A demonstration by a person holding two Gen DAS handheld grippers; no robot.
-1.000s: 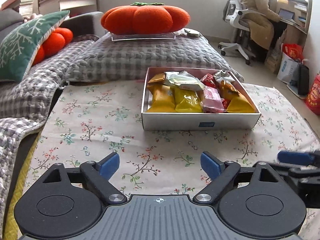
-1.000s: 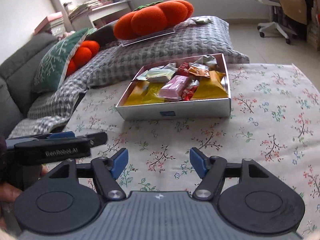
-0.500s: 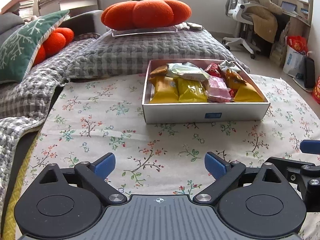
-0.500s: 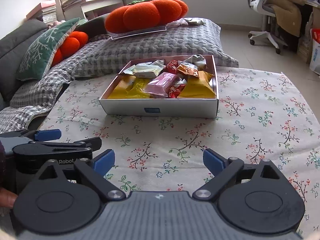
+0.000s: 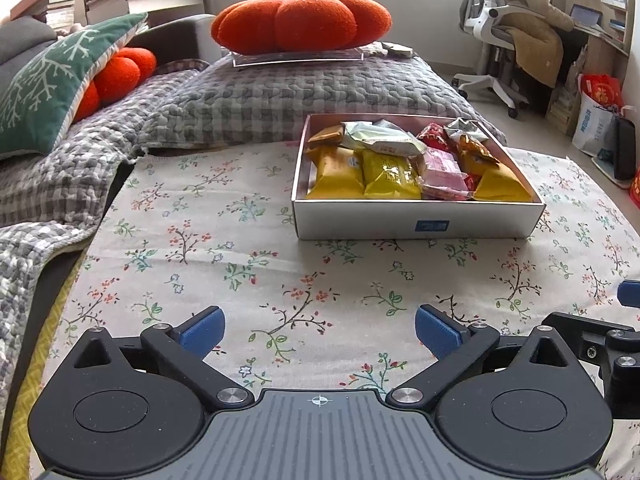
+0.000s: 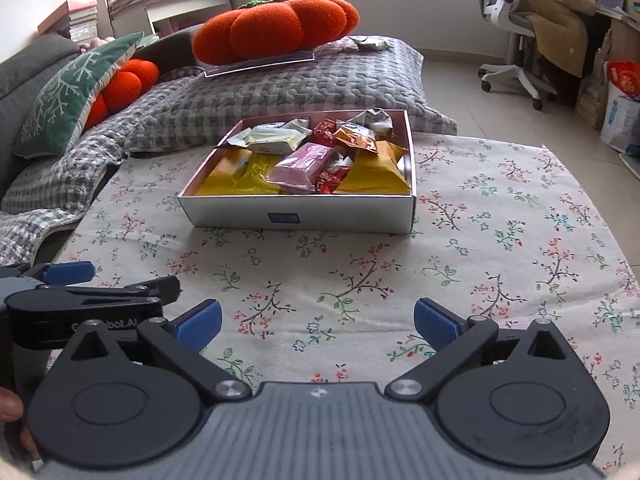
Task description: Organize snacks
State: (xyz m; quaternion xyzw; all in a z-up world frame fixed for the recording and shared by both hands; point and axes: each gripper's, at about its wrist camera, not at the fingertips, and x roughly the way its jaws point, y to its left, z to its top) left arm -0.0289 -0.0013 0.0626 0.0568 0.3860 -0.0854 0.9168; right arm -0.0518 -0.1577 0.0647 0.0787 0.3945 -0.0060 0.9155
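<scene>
White box of wrapped snacks — far centre on the floral cloth. Left gripper and right gripper — near, jaws opening wide, nothing between them.

Box of snacks on cloth, ahead of both jaws; cushion on quilt behind box; pillow far left.

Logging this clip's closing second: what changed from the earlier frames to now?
Both grippers' fingers are opening wider, left gripper slightly, right gripper much more, nothing between either pair. The white cardboard box of snack packets is unmoved on the floral cloth.
</scene>
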